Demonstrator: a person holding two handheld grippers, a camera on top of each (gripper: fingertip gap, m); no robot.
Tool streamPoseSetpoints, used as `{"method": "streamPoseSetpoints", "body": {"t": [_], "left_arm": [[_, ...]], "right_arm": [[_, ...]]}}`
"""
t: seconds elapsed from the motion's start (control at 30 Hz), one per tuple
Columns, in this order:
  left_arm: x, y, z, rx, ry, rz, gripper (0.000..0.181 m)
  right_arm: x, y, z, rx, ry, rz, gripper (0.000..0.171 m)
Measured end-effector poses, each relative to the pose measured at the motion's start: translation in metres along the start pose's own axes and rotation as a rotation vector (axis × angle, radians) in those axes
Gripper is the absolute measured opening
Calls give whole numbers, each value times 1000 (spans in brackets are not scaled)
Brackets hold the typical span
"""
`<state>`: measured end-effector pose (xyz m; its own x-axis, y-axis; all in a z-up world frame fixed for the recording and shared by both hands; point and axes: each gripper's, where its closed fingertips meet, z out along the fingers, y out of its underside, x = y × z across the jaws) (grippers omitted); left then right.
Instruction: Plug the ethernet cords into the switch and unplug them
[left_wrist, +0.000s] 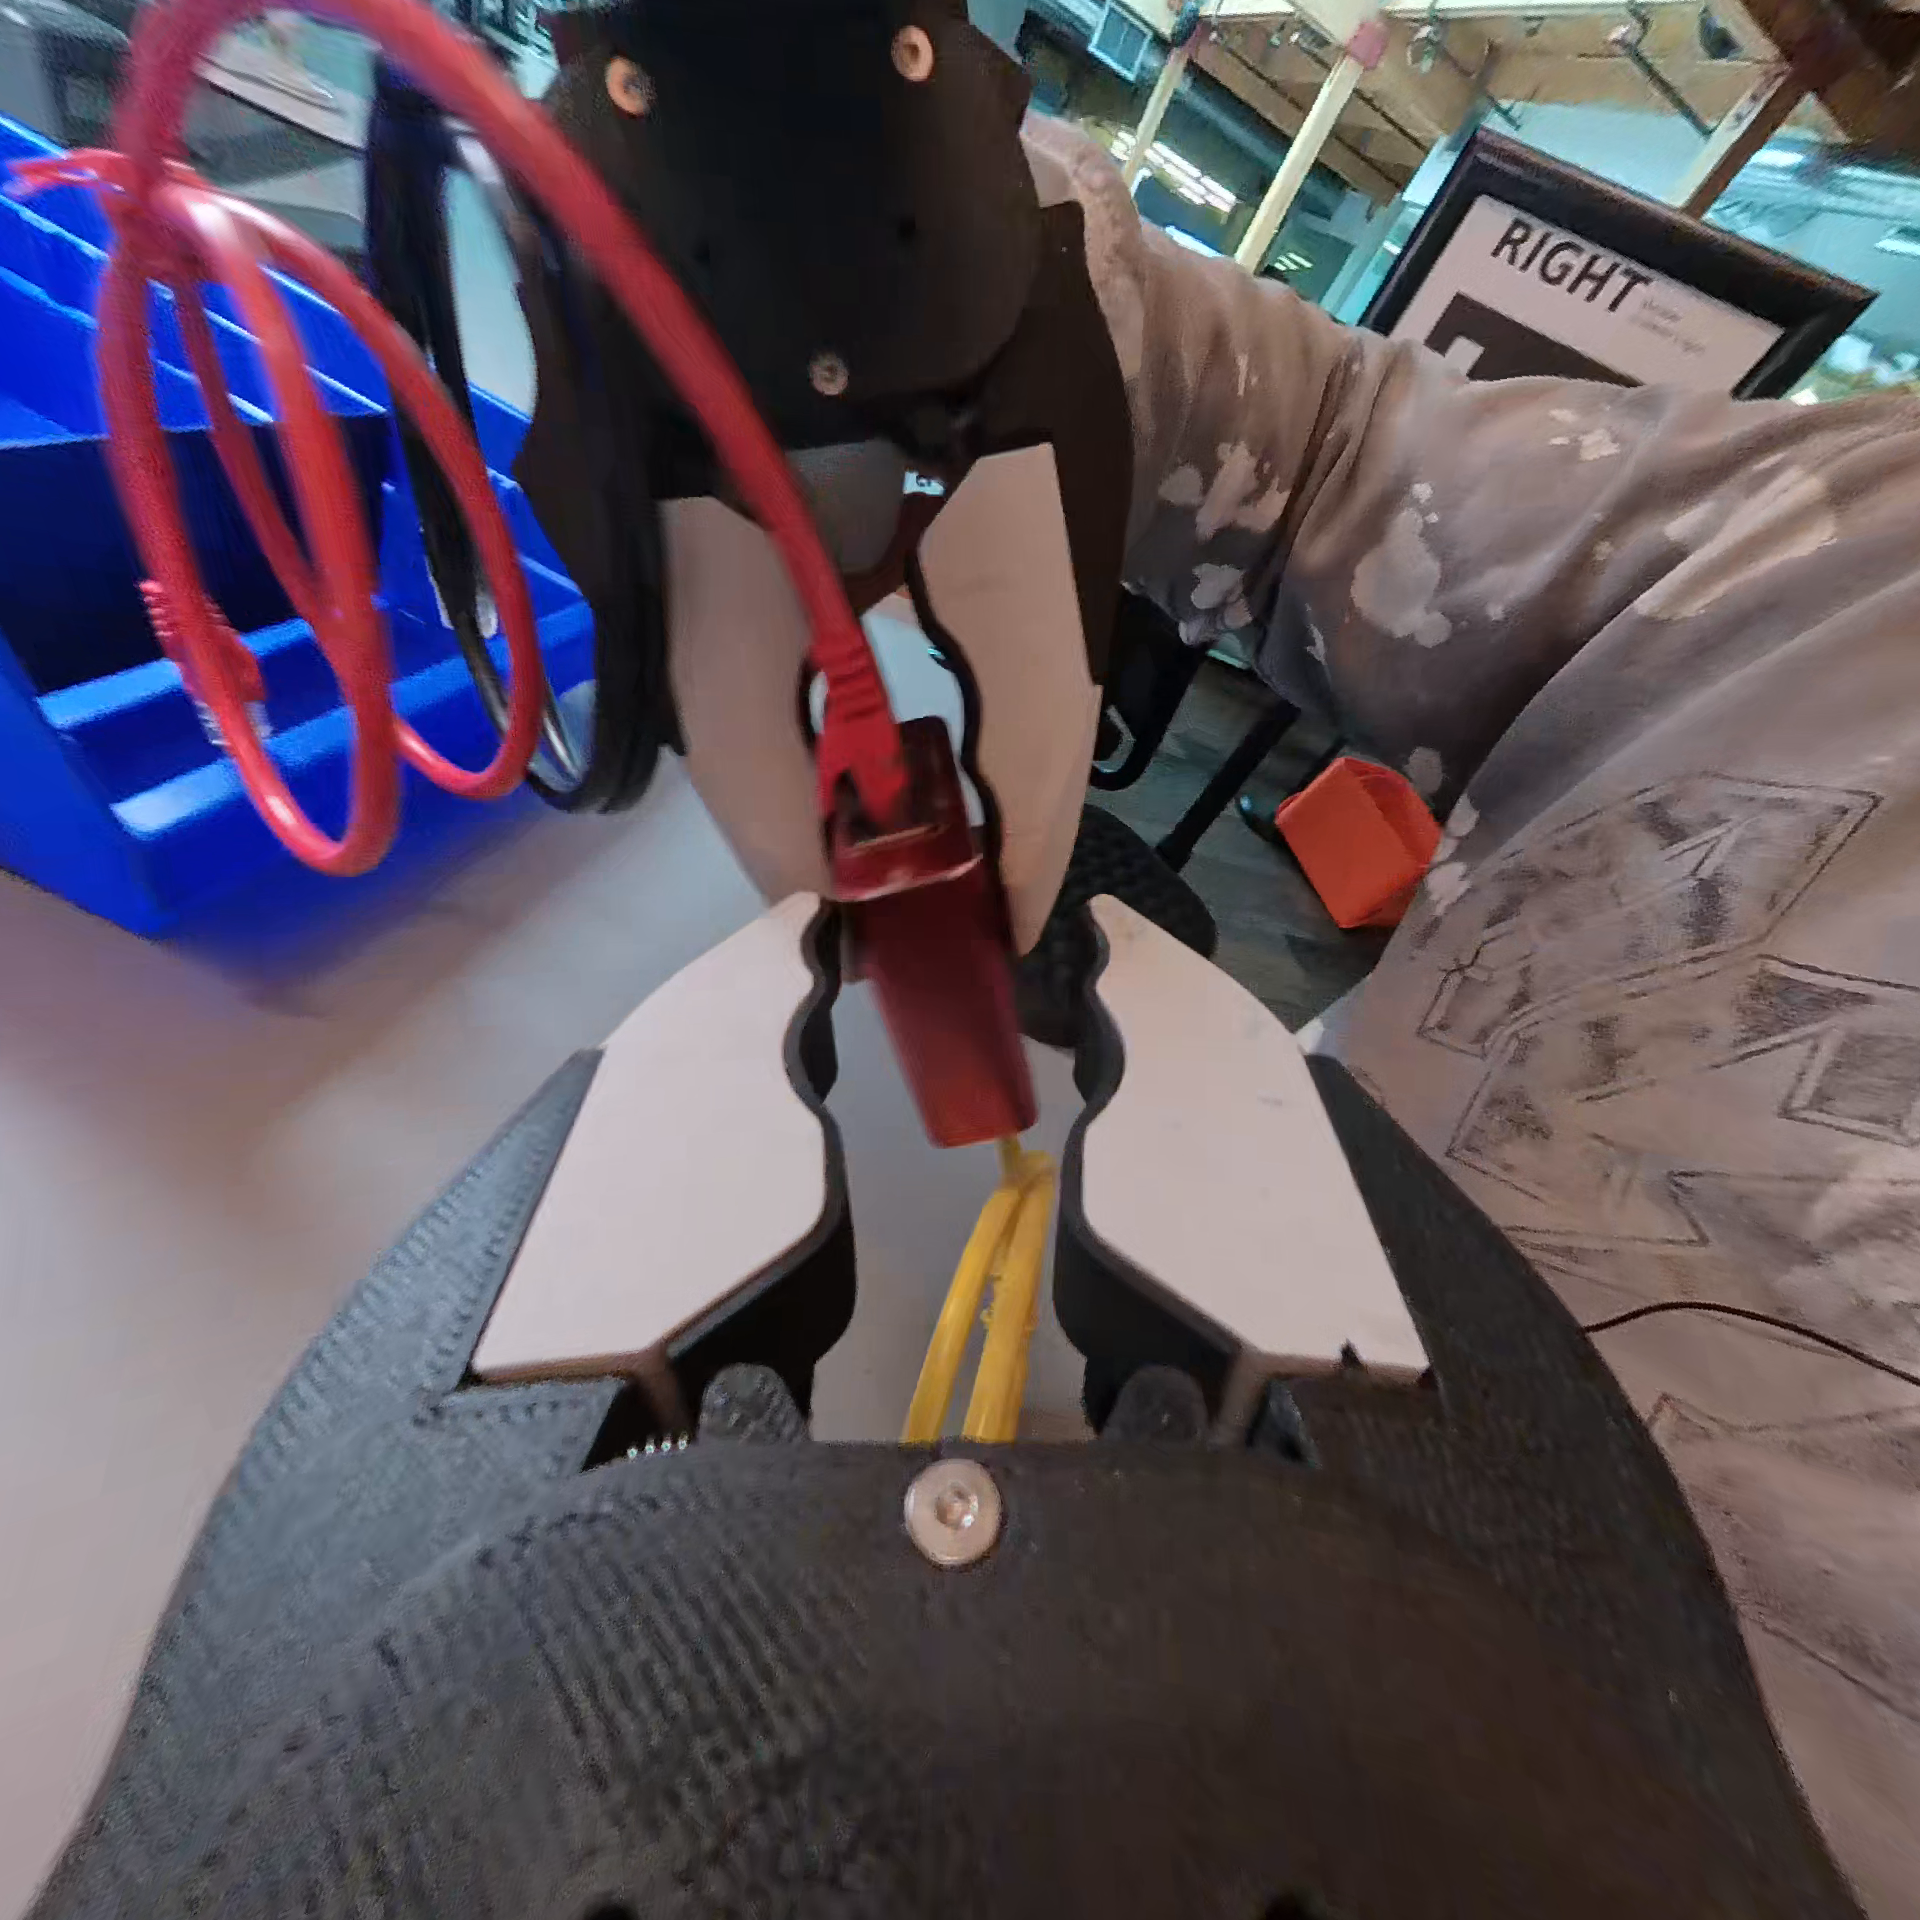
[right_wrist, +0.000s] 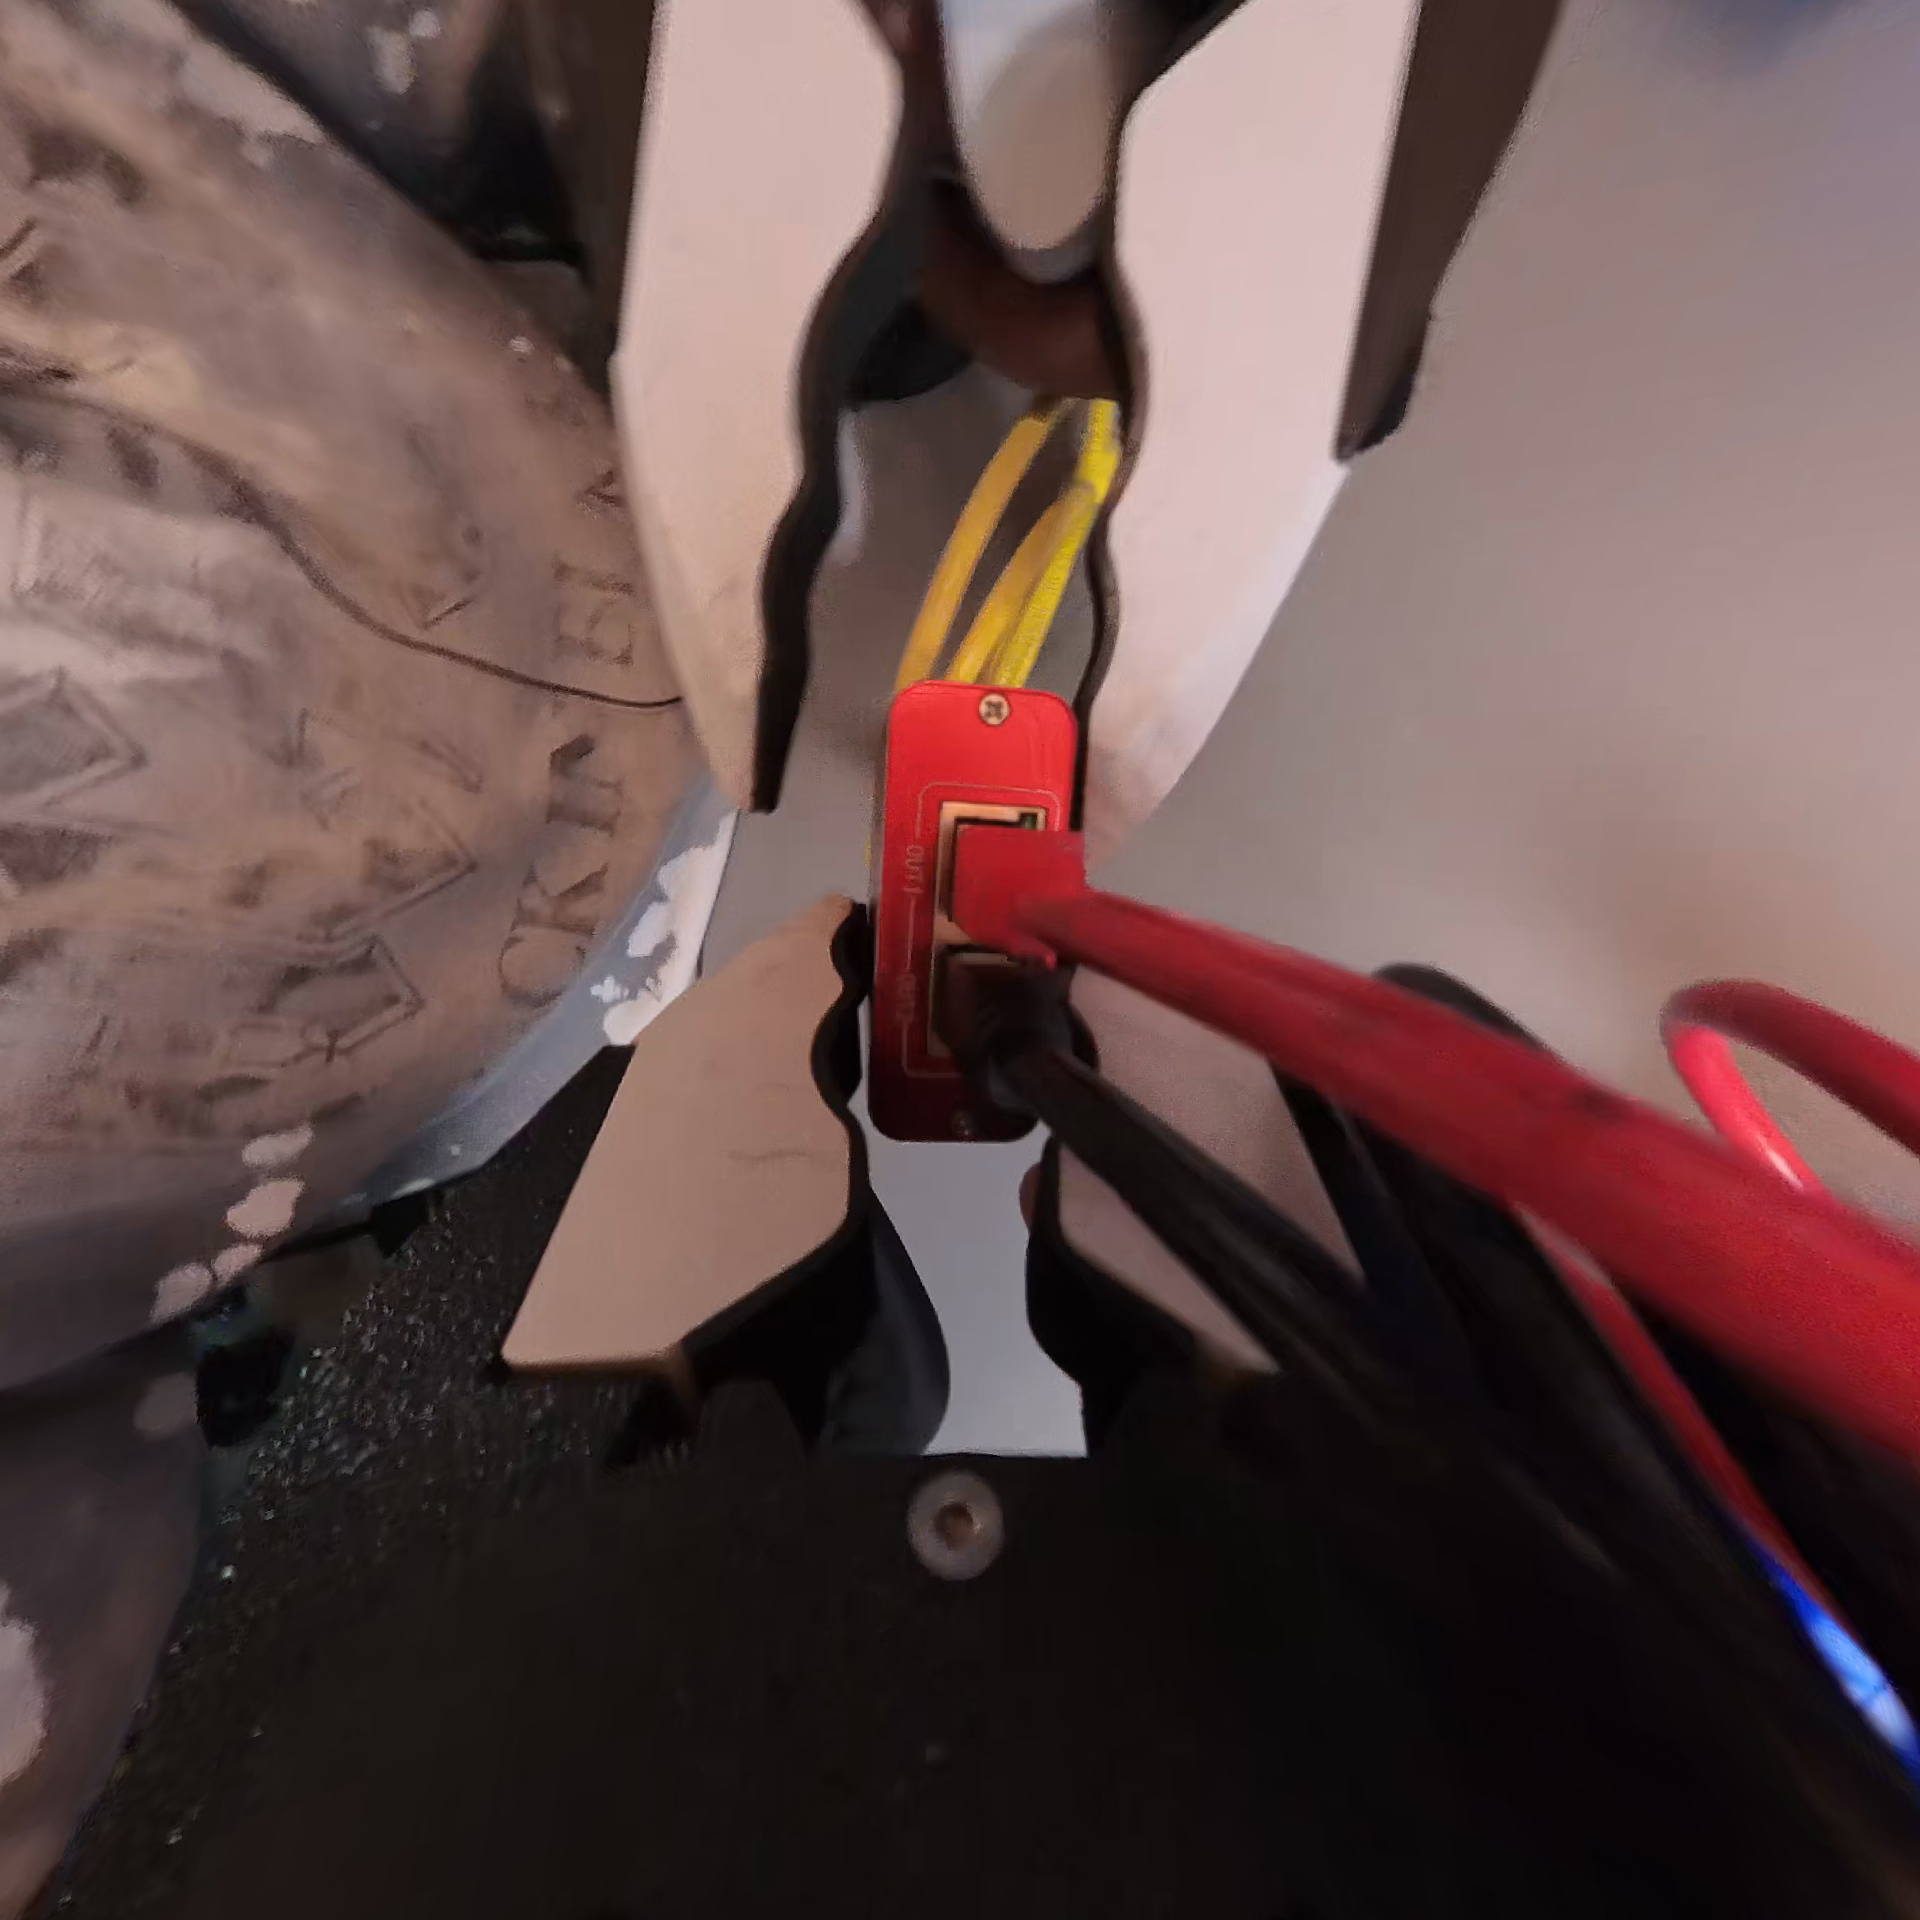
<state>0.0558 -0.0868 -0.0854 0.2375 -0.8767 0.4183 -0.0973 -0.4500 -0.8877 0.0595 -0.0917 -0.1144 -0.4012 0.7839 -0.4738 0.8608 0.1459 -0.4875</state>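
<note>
Between my two facing sets of jaws, held clear of the table (left_wrist: 208, 1195), sits the small red switch (left_wrist: 935, 1018). My right gripper (right_wrist: 961, 987) appears clamped on the port end of the body, one pad pressed to its edge at 9 o'clock in the right wrist view and the other mostly hidden behind the cords. My left gripper (left_wrist: 951, 925) stands apart, loosely straddling the other end with a gap showing on at least one side. On the face that looks straight into my right camera, the red cord (left_wrist: 857, 707) is seated in the upper port and the black cord (right_wrist: 1143, 1143) in the lower. The yellow cord (left_wrist: 997, 1320) leaves the opposite end toward 6 o'clock in the left wrist view. By my reading the plugging half is done and every unplugging is left, though motion blur keeps me from confirming each latch. The switch's long axis runs from about 11 to 5 o'clock in the left wrist view, with the two-port end pointing away to 12 and the yellow end toward my left camera. Farther out, the red cord's loops hang at 10 o'clock before a blue bin (left_wrist: 62, 779), and a person's paint-flecked sleeve (left_wrist: 1455, 582) fills 3 o'clock.
</note>
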Motion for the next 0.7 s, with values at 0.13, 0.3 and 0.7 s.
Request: {"method": "streamPoseSetpoints", "body": {"t": [0.13, 0.3, 0.7], "left_arm": [[-12, -1, -7, 27, -81, -43, 29], [-41, -7, -32, 118, -191, -171, 29], [-61, -11, -36, 217, -262, -316, 28]], "right_arm": [[11, -12, -4, 39, 177, 13, 39], [43, -30, -51, 145, 815, -225, 53], [68, -27, -11, 179, 1157, -359, 69]]}}
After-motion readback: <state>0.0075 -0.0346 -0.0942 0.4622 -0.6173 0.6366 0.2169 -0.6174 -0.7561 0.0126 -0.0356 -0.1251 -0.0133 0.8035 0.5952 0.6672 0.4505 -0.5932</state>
